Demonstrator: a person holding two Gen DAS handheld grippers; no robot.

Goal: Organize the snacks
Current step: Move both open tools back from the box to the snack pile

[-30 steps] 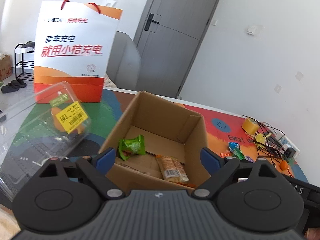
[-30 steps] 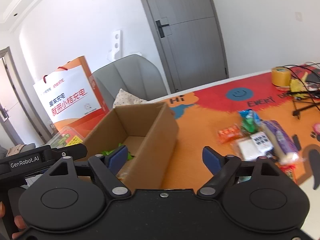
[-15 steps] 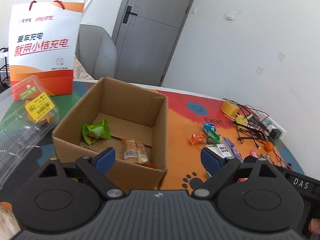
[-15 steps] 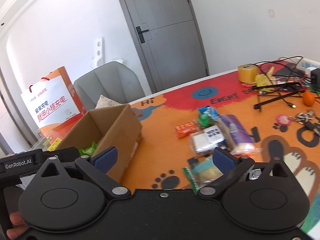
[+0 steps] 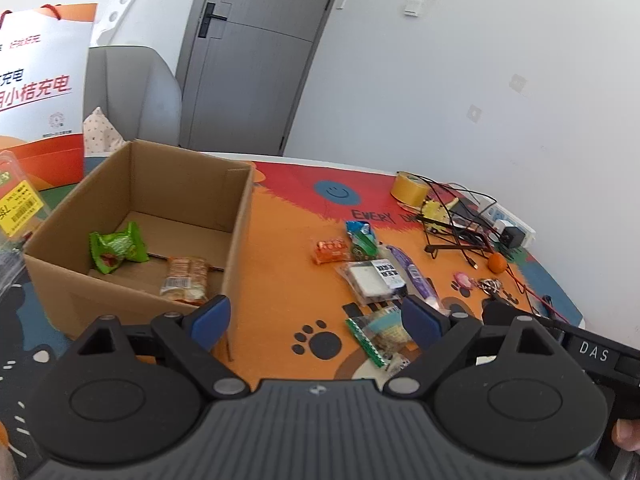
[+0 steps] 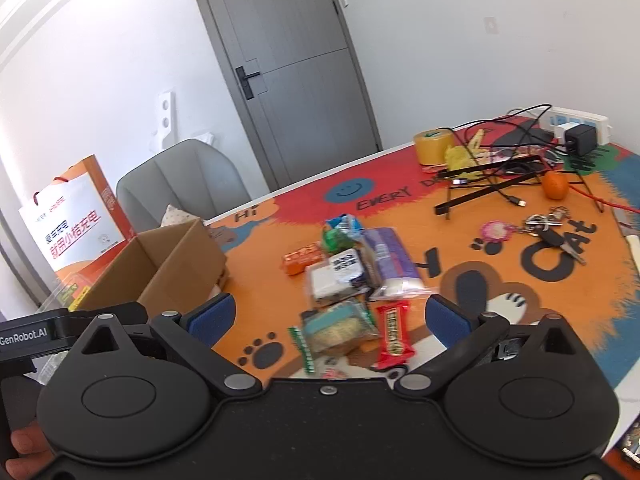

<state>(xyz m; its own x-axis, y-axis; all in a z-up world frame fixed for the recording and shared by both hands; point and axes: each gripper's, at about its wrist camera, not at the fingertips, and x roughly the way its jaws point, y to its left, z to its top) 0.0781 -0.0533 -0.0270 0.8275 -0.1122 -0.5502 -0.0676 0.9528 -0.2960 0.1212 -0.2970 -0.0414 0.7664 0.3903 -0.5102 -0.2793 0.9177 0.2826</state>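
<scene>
Both the left gripper (image 5: 316,316) and the right gripper (image 6: 328,316) hover with jaws wide apart, holding nothing. Two snacks lie in the cardboard box (image 5: 240,216); the snack pile (image 6: 352,280) sits beside it.

Black left claw (image 5: 316,318), blue pads (image 5: 210,318), round silver screws, right claw (image 6: 328,316) alike
</scene>
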